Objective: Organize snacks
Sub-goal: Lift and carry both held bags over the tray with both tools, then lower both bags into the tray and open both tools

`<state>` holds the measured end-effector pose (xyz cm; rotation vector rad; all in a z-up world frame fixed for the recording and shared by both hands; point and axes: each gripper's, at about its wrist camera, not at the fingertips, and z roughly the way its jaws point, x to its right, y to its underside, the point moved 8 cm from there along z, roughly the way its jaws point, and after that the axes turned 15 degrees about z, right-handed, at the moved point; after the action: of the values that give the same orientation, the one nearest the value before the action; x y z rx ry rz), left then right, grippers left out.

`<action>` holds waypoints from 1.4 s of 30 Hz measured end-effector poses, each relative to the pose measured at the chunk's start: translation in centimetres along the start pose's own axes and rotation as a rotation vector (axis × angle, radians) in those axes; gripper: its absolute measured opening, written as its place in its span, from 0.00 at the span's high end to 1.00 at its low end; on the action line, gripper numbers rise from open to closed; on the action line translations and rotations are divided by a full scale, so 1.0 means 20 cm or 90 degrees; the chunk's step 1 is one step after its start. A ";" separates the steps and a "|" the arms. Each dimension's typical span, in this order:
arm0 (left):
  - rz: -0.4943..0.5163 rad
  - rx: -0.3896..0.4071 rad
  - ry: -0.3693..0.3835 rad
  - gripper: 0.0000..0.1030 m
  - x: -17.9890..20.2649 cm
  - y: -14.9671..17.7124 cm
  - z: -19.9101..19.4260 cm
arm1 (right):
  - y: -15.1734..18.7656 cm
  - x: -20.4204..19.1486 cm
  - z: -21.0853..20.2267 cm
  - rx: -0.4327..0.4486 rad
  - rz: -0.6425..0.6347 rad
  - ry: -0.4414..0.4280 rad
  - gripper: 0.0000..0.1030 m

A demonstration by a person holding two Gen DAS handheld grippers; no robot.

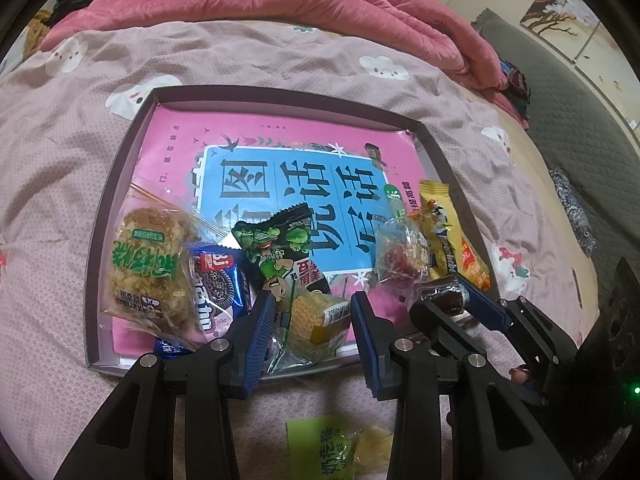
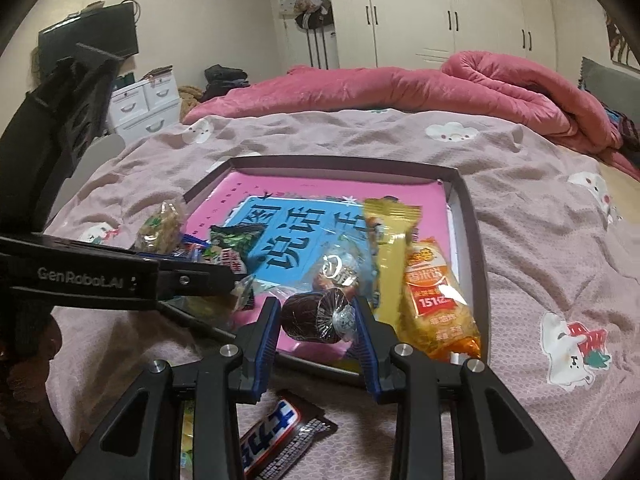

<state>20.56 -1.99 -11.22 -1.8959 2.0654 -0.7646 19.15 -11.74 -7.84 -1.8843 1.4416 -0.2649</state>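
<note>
A shallow dark-rimmed tray (image 1: 120,184) lined with a pink and blue sheet lies on the bed. Its near end holds a meat-floss cake packet (image 1: 148,264), a blue cookie packet (image 1: 218,286), a green pea packet (image 1: 280,248), a clear-wrapped red sweet (image 1: 400,258), a yellow packet (image 1: 438,220) and an orange packet (image 2: 436,300). My left gripper (image 1: 314,312) is shut on a corn-printed snack packet (image 1: 316,316) at the tray's near edge. My right gripper (image 2: 316,306) is shut on a dark brown round snack (image 2: 310,316) in clear wrap, just over the tray's near rim.
A chocolate bar (image 2: 276,436) and a green sweet packet (image 1: 320,452) lie on the bedsheet in front of the tray. A rolled pink quilt (image 2: 480,88) lies at the far side of the bed. White drawers (image 2: 144,108) and wardrobes (image 2: 440,12) stand beyond.
</note>
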 end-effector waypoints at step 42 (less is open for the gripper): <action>0.001 0.013 0.011 0.61 0.01 -0.01 -0.02 | 0.02 0.00 -0.03 -0.004 0.014 -0.017 0.64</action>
<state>20.44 -2.10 -10.78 -1.8827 2.0620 -0.8015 18.56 -11.96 -7.63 -1.8691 1.4461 -0.2241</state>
